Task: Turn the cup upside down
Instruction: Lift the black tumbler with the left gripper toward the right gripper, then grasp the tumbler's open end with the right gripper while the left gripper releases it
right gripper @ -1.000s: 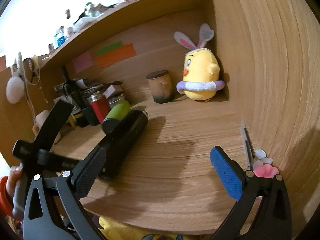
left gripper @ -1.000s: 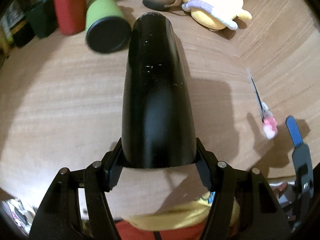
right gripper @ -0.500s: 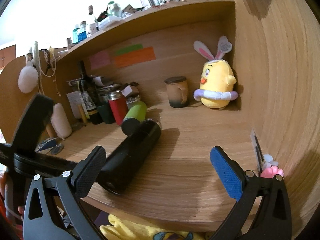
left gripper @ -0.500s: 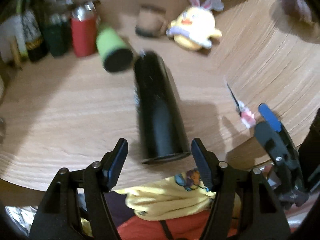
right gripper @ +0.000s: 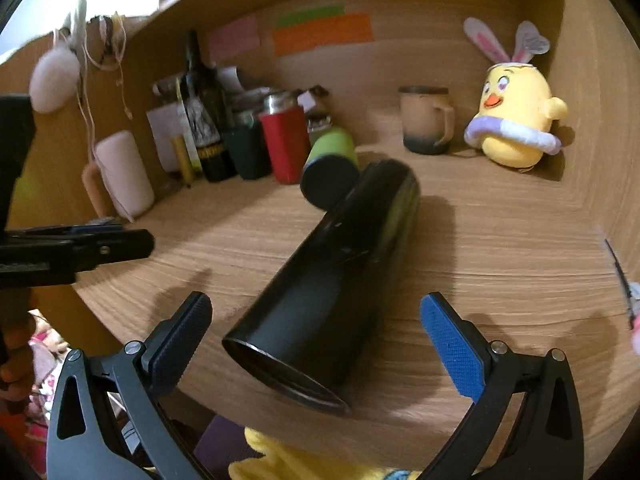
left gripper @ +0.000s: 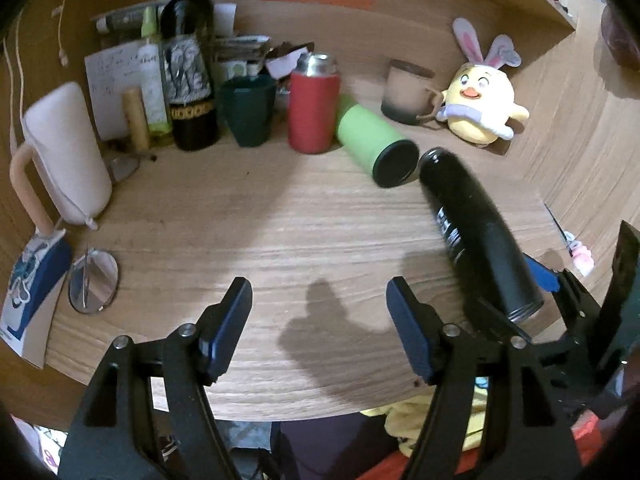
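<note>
A tall black cup (right gripper: 332,276) lies on its side on the wooden desk (right gripper: 500,248), its open mouth toward the front edge. In the left wrist view the black cup (left gripper: 476,228) lies to the right. My right gripper (right gripper: 316,328) is open, its jaws standing either side of the cup's mouth end without touching it. My left gripper (left gripper: 320,320) is open and empty over bare desk, left of the cup.
A green tumbler (left gripper: 372,148) lies on its side by the cup's far end. Behind stand a red can sleeve (left gripper: 314,108), dark green cup (left gripper: 248,112), wine bottle (left gripper: 190,80), beige mug (left gripper: 406,92) and yellow plush chick (left gripper: 480,108). Round glasses (left gripper: 93,282) lie left; scissors (right gripper: 622,276) right.
My left gripper let go of the black cup, opened and drew back to the left. The cup now lies on the desk. My right gripper moved in around its mouth end.
</note>
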The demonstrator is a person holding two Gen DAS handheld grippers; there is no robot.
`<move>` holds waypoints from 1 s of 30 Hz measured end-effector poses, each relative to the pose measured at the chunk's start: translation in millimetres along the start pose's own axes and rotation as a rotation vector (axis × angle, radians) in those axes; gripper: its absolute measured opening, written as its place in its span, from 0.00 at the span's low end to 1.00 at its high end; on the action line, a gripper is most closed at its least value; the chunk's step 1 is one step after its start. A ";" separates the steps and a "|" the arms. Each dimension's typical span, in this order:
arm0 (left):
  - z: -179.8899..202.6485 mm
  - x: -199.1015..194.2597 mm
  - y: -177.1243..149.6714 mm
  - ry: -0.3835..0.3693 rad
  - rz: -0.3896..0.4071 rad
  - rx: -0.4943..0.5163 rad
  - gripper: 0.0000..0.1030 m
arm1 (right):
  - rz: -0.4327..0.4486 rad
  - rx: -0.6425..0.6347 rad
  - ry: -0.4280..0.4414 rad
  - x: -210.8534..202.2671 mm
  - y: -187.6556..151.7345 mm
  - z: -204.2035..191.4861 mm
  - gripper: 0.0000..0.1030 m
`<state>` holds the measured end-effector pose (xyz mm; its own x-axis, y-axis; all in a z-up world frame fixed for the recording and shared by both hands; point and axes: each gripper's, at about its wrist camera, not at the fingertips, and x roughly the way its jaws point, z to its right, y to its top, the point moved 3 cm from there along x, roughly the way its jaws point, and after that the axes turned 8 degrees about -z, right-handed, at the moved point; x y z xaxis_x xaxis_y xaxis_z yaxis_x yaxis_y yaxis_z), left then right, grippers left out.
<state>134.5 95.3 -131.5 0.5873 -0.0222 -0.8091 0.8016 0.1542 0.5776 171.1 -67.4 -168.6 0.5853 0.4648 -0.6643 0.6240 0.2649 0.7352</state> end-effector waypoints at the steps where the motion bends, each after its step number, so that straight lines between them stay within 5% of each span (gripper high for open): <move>1: 0.3 1.1 -2.3 0.002 -0.002 0.003 0.67 | -0.002 -0.002 -0.025 5.5 -1.6 -2.5 1.00; 6: 5.7 6.7 -7.1 0.003 0.007 0.031 0.67 | -0.005 0.001 -0.080 15.3 -7.7 -3.5 0.97; 10: 14.7 5.1 -6.0 -0.007 0.034 0.059 0.67 | -0.010 -0.018 -0.089 17.7 -13.0 -4.9 0.77; 21: 52.9 -2.8 5.4 -0.043 0.085 0.138 0.67 | 0.002 0.040 -0.057 0.4 -18.8 14.5 0.66; 30: 77.3 -19.3 20.0 -0.089 0.152 0.166 0.68 | 0.136 0.082 -0.078 -46.8 -1.4 40.6 0.57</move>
<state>147.8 22.4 -95.9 0.7040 -0.0997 -0.7032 0.7065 -0.0024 0.7077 163.9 -123.8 -144.0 0.7034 0.4238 -0.5706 0.5747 0.1333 0.8074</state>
